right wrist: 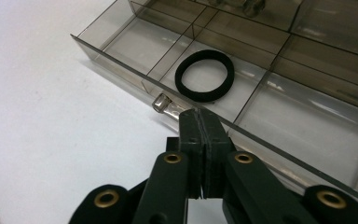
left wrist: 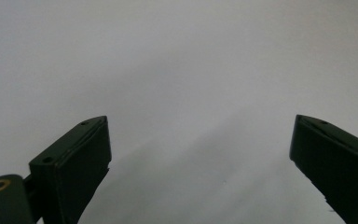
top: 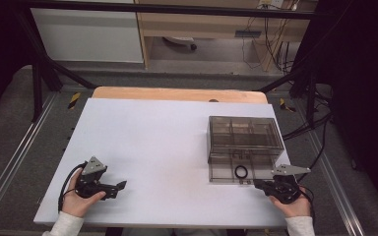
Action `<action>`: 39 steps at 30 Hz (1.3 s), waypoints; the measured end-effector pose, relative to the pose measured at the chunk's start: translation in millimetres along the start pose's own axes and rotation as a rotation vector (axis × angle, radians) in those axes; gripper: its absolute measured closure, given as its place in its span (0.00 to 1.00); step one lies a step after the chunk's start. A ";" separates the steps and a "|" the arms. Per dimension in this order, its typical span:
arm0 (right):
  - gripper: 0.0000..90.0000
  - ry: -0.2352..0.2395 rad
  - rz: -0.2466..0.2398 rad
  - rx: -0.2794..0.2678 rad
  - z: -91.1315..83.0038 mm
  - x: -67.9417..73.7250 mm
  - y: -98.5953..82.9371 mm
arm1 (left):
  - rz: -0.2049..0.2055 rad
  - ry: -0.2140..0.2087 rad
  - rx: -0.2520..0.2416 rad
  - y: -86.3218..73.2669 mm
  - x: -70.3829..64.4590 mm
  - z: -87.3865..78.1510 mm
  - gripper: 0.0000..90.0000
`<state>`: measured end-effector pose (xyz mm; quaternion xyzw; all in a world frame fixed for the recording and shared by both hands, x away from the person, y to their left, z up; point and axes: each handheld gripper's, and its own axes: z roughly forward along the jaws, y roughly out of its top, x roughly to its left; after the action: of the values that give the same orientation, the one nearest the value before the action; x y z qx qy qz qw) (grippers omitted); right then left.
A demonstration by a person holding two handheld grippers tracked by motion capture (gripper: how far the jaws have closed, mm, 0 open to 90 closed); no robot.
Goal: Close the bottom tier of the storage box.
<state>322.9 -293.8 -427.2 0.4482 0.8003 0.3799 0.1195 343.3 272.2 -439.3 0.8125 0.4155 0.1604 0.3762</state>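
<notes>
The right gripper [right wrist: 200, 116] has its fingers closed on the drawer's knob [right wrist: 165, 105]. The drawer [right wrist: 121, 39] lies just ahead, pulled out, its front running crosswise. The band [right wrist: 204, 74] sits in the middle front compartment. The left gripper [top: 109, 189] rests open on the bench [top: 152, 147], well apart.

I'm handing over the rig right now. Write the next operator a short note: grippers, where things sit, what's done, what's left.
Left gripper: open, holding nothing, resting low at the near left of the white table.
Right gripper: jaws pressed together at the drawer's clear front knob; whether it pinches the knob I cannot tell.
Smoky plastic drawer box stands at the right. Its bottom drawer is pulled out toward the person.
Black ring lies flat in the drawer's middle front compartment.
Likely left: push the drawer shut, or take the ring out.
</notes>
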 end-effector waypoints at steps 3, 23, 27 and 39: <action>1.00 -0.004 -0.001 0.006 0.3 0.1 -0.2 | 0.001 -0.001 0.000 0.1 -0.2 0.2 0.06; 1.00 -0.030 -0.022 0.036 7.0 -0.7 -3.2 | 0.004 -0.003 -0.001 0.6 -1.1 0.3 0.06; 1.00 -0.032 -0.024 0.043 8.5 -1.5 -4.2 | 0.007 -0.003 -0.002 0.7 -1.7 0.4 0.06; 1.00 -0.052 -0.036 0.042 12.0 -0.3 -3.8 | 0.005 -0.004 -0.002 0.7 -1.5 1.0 0.06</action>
<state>327.1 -289.2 -438.3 0.4457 0.8127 0.3492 0.1375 343.4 270.3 -439.5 0.8134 0.4125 0.1602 0.3775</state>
